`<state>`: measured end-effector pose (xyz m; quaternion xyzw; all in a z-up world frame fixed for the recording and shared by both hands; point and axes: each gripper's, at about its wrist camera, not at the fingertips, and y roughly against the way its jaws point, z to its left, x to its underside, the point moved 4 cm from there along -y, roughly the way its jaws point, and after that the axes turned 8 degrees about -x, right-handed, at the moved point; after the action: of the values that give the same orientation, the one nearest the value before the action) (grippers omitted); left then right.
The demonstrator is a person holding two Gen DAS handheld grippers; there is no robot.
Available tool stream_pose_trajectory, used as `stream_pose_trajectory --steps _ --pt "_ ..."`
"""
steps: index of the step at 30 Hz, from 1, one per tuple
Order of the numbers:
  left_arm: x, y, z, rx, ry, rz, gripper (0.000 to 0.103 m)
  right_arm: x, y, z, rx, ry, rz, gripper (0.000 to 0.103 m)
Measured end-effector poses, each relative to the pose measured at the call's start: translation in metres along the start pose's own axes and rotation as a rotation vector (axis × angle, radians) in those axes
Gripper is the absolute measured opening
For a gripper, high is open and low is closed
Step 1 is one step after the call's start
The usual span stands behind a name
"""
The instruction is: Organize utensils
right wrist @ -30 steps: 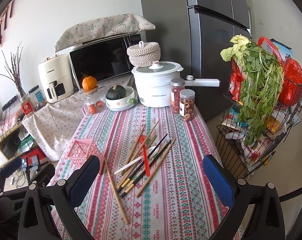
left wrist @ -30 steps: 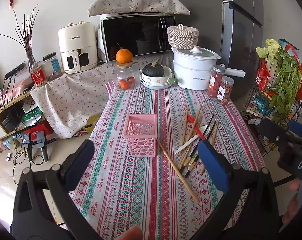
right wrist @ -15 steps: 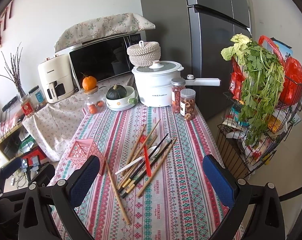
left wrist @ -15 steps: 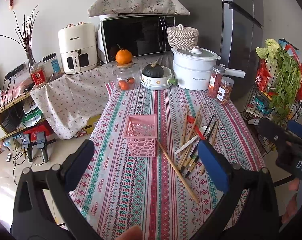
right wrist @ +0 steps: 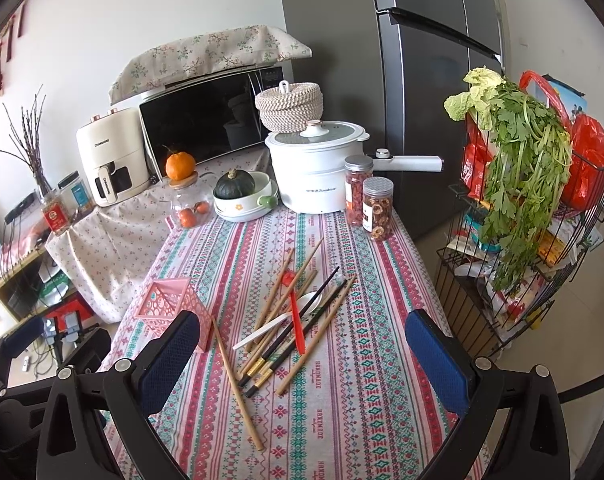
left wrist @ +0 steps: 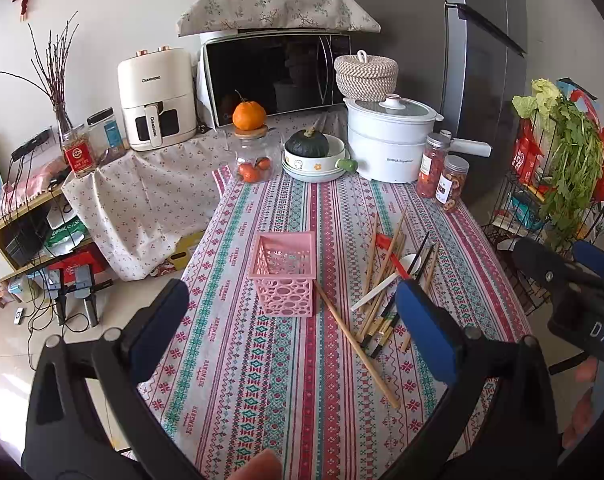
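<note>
Utensils (right wrist: 298, 316) are lying in a loose pile on the tablecloth (right wrist: 354, 400), just right of the pink basket (left wrist: 283, 270). You are holding both the left gripper (left wrist: 294, 332) and right gripper (right wrist: 304, 364) spread wide and empty above the near edge. Picking has not begun; next, likely lower one gripper onto a single chopstick.

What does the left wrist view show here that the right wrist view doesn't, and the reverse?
Only the left wrist view looks down into the pink basket, which holds no utensils, and shows a fingertip at the bottom edge. Only the right wrist view shows the whole wire rack down to the floor. Both show the loose chopsticks, white spoon, white pot, and each its own open, empty gripper: left gripper, right gripper.
</note>
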<state>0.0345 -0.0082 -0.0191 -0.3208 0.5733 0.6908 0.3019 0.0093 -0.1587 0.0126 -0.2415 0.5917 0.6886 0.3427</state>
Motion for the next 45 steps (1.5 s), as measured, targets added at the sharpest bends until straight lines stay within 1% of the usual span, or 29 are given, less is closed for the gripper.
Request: stream_pose_trajectory --steps 9,39,42,45 --pt "0.0 -0.001 0.002 0.0 0.001 -0.005 0.103 0.001 -0.003 0.004 -0.002 0.003 0.006 0.103" --pt "-0.005 0.001 0.006 0.004 0.023 -0.019 0.103 -0.003 -0.012 0.0 0.008 -0.001 0.022 0.103" --pt "-0.007 -0.002 0.005 0.022 0.022 -0.004 0.103 -0.004 -0.013 0.0 0.007 0.007 0.035 0.103" --pt "-0.013 -0.011 0.001 0.071 0.003 0.053 0.103 -0.011 -0.019 -0.002 0.004 0.017 0.065 0.103"
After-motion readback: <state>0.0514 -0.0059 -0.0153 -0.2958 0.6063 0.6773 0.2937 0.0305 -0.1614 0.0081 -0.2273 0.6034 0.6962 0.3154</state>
